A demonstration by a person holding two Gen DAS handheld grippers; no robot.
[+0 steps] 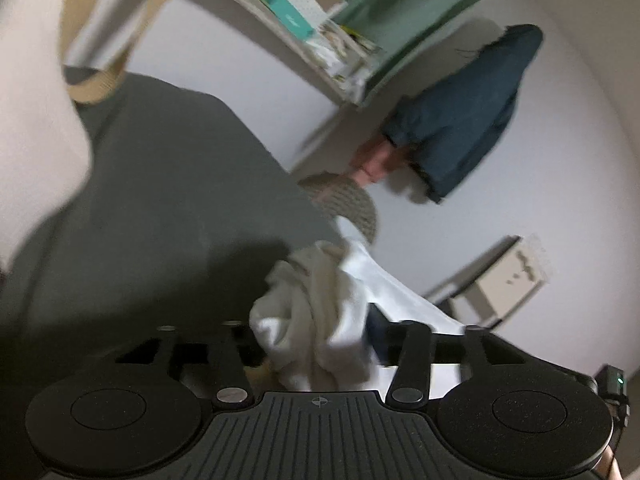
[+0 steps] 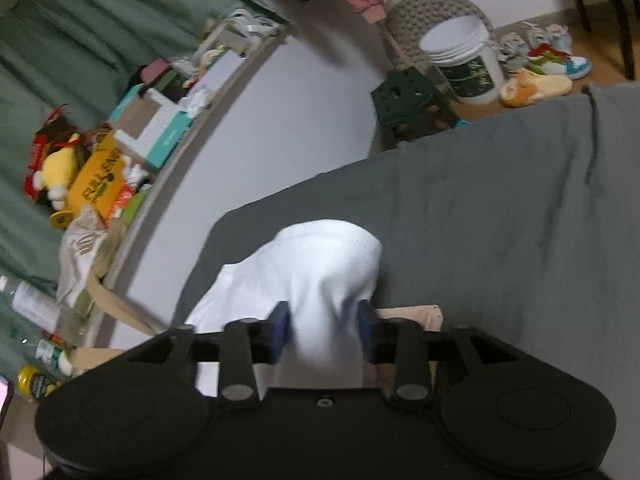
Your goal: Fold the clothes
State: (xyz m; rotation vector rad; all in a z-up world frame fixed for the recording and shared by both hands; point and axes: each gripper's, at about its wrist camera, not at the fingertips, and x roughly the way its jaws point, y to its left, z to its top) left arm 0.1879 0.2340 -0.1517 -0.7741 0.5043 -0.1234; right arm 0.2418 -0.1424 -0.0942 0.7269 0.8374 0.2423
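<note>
1. My right gripper (image 2: 325, 330) held the white garment (image 2: 316, 276): both blue pads (image 2: 280, 330) pressed against a thick fold of the cloth, which bulged up between them and draped forward.
2. The white garment hung over the grey bed sheet (image 2: 500, 208), near the sheet's edge beside the pale wall (image 2: 280, 112). A beige piece of cloth (image 2: 412, 316) showed just behind the right pad, touching the garment.
3. My left gripper (image 1: 320, 344) had bunched white and cream fabric (image 1: 316, 300) between its fingers. The image was motion-blurred and the cloth covered the fingertips, so I could not tell whether the jaws were clamped on it or merely around it.
4. In the left wrist view the fabric lay at the edge of the same grey sheet (image 1: 160, 184), trailing to the right.
5. Surroundings, right wrist view: cluttered shelf (image 2: 168, 120) along the wall, green curtain (image 2: 80, 40) behind it, white bucket (image 2: 468, 64) and shoes (image 2: 560, 56) on the floor beyond the bed.
</note>
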